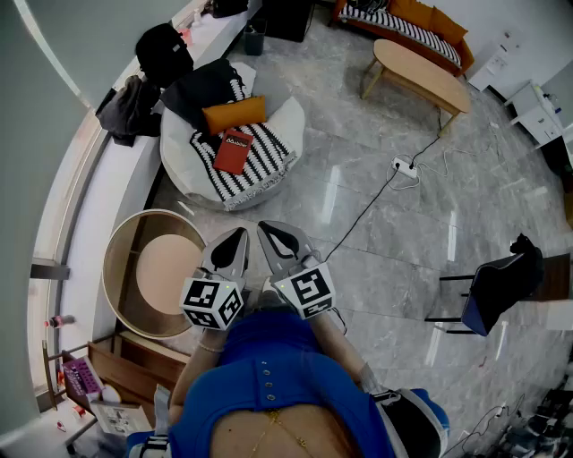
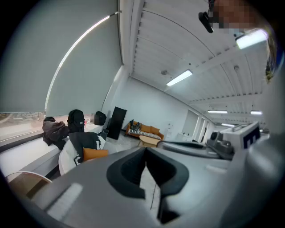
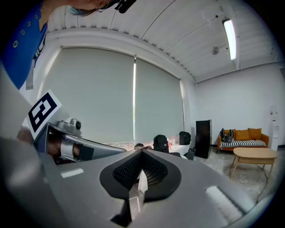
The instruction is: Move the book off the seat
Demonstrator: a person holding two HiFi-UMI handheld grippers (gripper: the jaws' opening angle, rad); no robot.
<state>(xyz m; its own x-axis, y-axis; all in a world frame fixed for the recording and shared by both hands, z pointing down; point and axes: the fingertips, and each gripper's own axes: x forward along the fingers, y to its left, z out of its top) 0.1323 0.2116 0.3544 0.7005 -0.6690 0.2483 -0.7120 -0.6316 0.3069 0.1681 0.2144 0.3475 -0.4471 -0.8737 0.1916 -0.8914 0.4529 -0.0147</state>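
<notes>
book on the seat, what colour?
Red. The book lies on a black-and-white striped throw; it shows best in the head view.

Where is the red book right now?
In the head view, the book lies at the upper left, on the striped blanket over the round white seat. It is just below the orange cushion.

From the head, looking steeply down over left gripper [image 1: 238,238] and right gripper [image 1: 269,231]. From each gripper, low, looking level along its jaws. Shared everywhere: sofa [image 1: 412,25], far beyond the tips.
</notes>
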